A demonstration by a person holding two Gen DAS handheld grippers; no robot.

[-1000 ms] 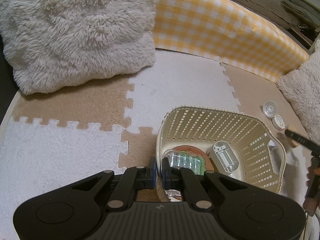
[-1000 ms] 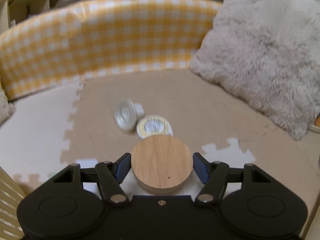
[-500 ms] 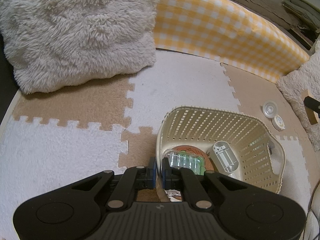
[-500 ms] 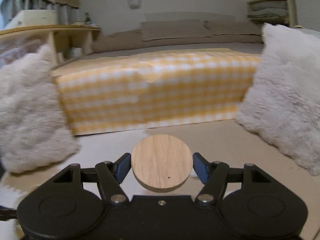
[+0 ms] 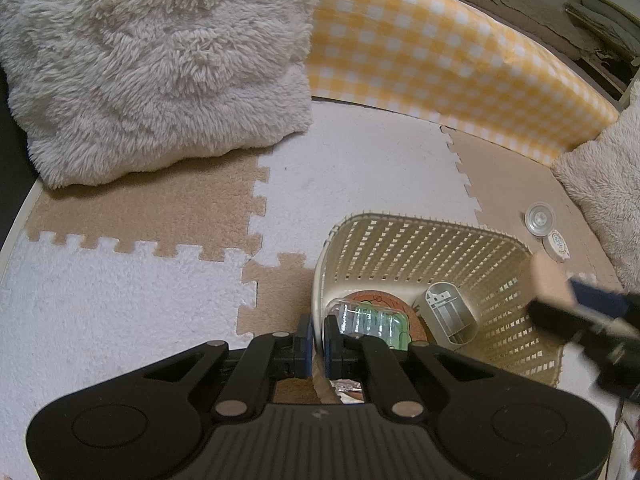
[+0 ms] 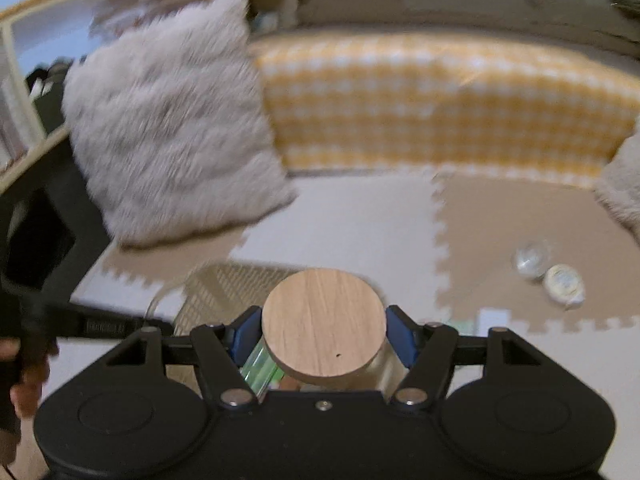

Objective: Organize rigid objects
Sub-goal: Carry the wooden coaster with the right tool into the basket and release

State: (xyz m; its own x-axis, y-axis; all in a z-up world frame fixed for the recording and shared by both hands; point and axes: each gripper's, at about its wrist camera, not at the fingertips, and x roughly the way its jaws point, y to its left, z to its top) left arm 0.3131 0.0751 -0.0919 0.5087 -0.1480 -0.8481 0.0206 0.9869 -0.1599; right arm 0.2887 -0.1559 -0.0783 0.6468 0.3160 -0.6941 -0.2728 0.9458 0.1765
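Note:
My left gripper [image 5: 318, 336] is shut on the near rim of a cream lattice basket [image 5: 420, 220], one finger inside and one outside. In the basket lie a clear case of green cells [image 5: 372, 320], an orange round piece [image 5: 384, 298] and a grey case [image 5: 448, 312]. My right gripper [image 6: 324, 336] is shut on a round wooden disc [image 6: 324, 326], held flat above the basket [image 6: 224, 284]. In the left wrist view the disc [image 5: 540, 276] shows blurred over the basket's right side. A clear lid [image 5: 540, 219] and a small round tin [image 5: 558, 244] lie on the mat to the right.
Two fluffy pillows [image 5: 152, 68] [image 5: 608, 184] flank a yellow checked bolster [image 5: 440, 60] at the back. The floor is a beige and white puzzle mat [image 5: 120, 300]. A person's hand [image 6: 24, 380] shows at the left of the right wrist view.
My right gripper has lifted the wooden disc off the mat beside the lid and tin and swung it left over the basket. The left gripper has kept still on the rim.

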